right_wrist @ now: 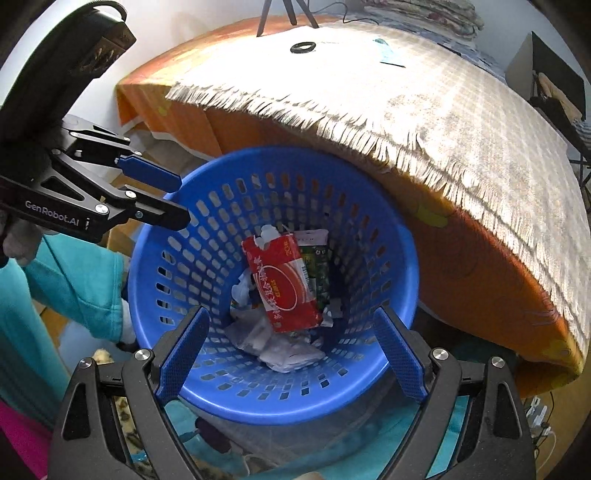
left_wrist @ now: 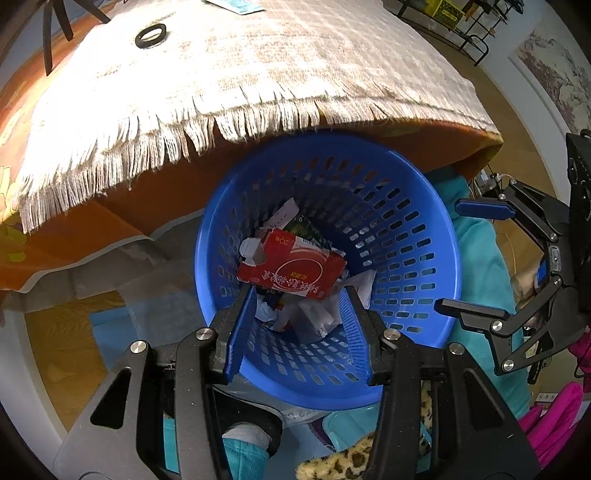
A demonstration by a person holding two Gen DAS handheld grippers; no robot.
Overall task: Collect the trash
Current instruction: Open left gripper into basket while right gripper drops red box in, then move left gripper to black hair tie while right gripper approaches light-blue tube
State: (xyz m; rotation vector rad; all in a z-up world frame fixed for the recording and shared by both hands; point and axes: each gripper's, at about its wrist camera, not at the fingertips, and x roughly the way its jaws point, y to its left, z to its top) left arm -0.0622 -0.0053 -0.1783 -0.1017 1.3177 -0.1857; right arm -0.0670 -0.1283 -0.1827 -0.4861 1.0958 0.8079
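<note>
A blue perforated trash basket (left_wrist: 424,236) stands on the floor beside the table; it also shows in the right wrist view (right_wrist: 177,280). Inside lie a red carton (left_wrist: 291,273), crumpled white paper (left_wrist: 317,317) and a green wrapper (left_wrist: 303,225). The right wrist view shows the red carton (right_wrist: 288,280), white paper (right_wrist: 284,350) and green wrapper (right_wrist: 317,266). My left gripper (left_wrist: 299,325) is open and empty above the basket's near rim. My right gripper (right_wrist: 291,350) is open and empty over the basket. The left gripper also shows at the left of the right wrist view (right_wrist: 173,199).
A table with a fringed beige cloth (left_wrist: 229,74) over an orange cover (right_wrist: 480,266) overhangs the basket. A black ring (left_wrist: 150,36) and a blue-green paper (right_wrist: 388,55) lie on the cloth. Teal trousers (right_wrist: 74,280) and pink fabric (left_wrist: 554,424) are close by.
</note>
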